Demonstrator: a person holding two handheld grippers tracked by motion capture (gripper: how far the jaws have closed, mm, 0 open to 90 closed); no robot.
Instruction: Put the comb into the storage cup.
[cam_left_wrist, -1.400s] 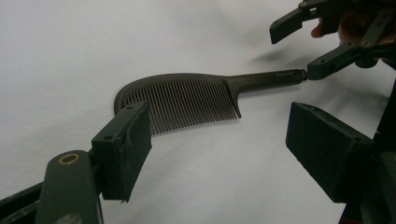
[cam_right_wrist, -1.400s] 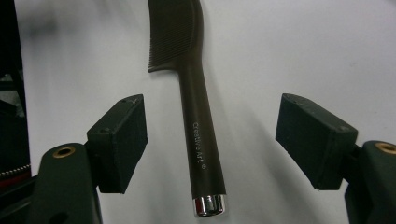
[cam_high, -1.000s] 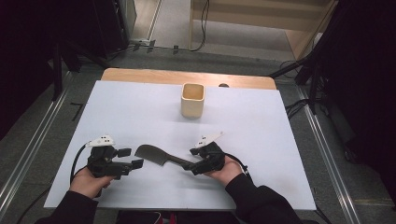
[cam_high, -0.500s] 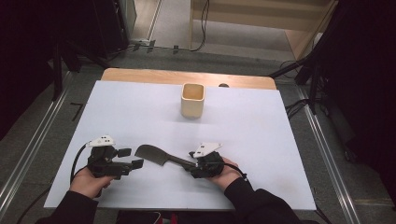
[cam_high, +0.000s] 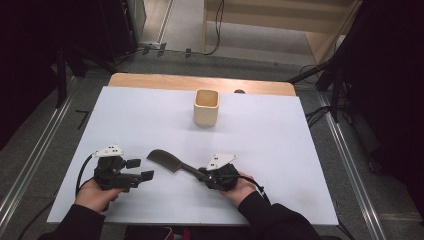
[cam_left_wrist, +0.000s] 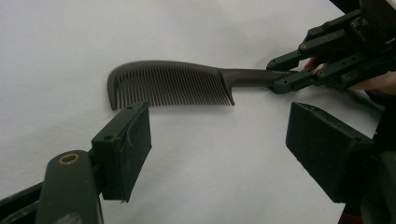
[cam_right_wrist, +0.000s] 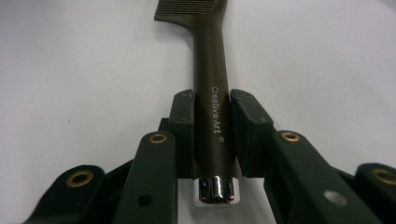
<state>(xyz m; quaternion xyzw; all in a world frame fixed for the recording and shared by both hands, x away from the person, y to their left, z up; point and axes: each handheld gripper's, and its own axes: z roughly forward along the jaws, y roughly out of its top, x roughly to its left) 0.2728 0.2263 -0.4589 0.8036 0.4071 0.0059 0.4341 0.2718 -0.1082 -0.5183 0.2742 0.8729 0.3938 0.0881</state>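
Note:
A dark comb (cam_high: 170, 161) lies flat on the white table, teeth end to the left, handle to the right. My right gripper (cam_high: 205, 175) is shut on the comb's handle (cam_right_wrist: 212, 98); both pads press its sides and a chrome cap shows at the handle's end. In the left gripper view the comb (cam_left_wrist: 173, 81) lies just beyond my left gripper (cam_left_wrist: 219, 140), whose jaws stand wide open with nothing between them. From above, the left gripper (cam_high: 142, 170) rests on the table left of the comb's teeth, a short gap away.
A cream square cup (cam_high: 206, 107) stands upright at the back middle of the white table (cam_high: 280, 145). A wooden strip (cam_high: 150, 80) runs along the far edge. Metal rails flank the table on both sides.
My right gripper slid left along the comb's handle and now clamps it. The left gripper and the comb have hardly moved.

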